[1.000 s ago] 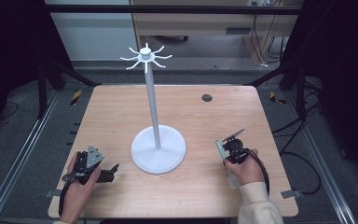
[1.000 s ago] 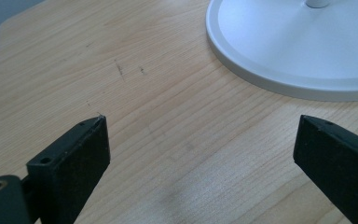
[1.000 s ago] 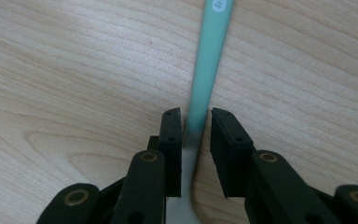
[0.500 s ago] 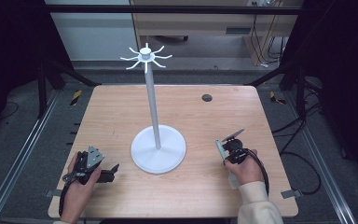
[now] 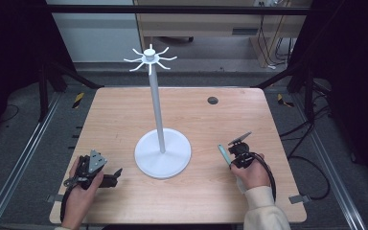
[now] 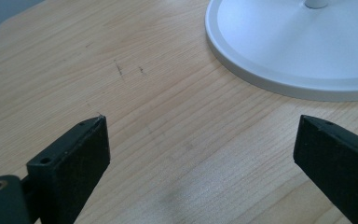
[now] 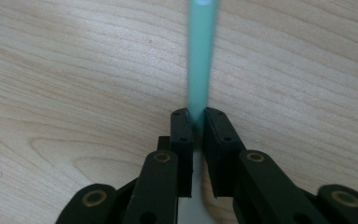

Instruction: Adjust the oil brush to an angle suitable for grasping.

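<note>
Two grippers are on the table, and only mine on the right side of the high view has something in it. My right gripper has just been closing its jaws, and now they are clamped on a thin green stick, which runs from between the pads up to the top edge of the right gripper view. In the high view I see the same stick at the lower right of the frame, just left of the right gripper and pointing toward the white stand in the centre, but well apart from it. Compared with the pictures from a second ago, both hands keep the same place, so the only change is the closing on the stick. I judge that the grasp is now made and the stick is ready to be lifted from the wooden table. My left gripper, at the lower left of the high view, stands wide apart with nothing between its jaws; in its own view I see bare wood and the rim of the stand's base at the upper right.
</note>
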`<act>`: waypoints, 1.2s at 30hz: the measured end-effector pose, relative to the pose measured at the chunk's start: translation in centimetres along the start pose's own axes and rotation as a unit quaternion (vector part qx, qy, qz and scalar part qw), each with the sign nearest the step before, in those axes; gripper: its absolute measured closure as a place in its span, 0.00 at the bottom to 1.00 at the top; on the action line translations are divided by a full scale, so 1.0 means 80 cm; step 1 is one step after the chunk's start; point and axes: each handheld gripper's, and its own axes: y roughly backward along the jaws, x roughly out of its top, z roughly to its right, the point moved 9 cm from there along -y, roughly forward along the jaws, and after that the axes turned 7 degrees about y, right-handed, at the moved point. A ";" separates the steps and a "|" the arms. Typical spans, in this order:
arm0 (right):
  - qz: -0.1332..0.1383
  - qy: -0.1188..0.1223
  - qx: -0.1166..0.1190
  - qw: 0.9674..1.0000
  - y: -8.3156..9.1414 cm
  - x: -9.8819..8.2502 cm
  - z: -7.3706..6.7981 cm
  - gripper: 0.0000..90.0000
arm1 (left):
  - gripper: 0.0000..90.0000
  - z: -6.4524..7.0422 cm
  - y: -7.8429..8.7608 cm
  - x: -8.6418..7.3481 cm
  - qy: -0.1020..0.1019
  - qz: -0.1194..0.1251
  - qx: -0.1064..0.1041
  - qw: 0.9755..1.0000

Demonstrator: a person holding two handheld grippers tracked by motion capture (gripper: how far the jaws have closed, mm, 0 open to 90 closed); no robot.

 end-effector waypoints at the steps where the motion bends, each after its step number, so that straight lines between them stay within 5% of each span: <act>1: 0.004 0.000 0.002 1.000 0.001 0.002 -0.001 0.92 | 0.04 0.000 0.000 0.000 -0.001 0.000 0.000 1.000; 19: 0.068 0.027 0.023 0.997 0.032 0.025 0.000 0.92 | 0.03 -0.013 0.002 0.000 0.018 0.006 0.010 1.000; 29: 0.150 0.029 0.024 0.988 0.066 0.038 0.008 0.92 | 0.03 -0.026 0.015 0.002 0.057 0.027 0.014 0.998; 36: 0.179 0.020 0.007 0.984 0.076 0.044 0.013 0.92 | 0.03 -0.024 0.010 0.001 0.044 0.020 0.016 0.999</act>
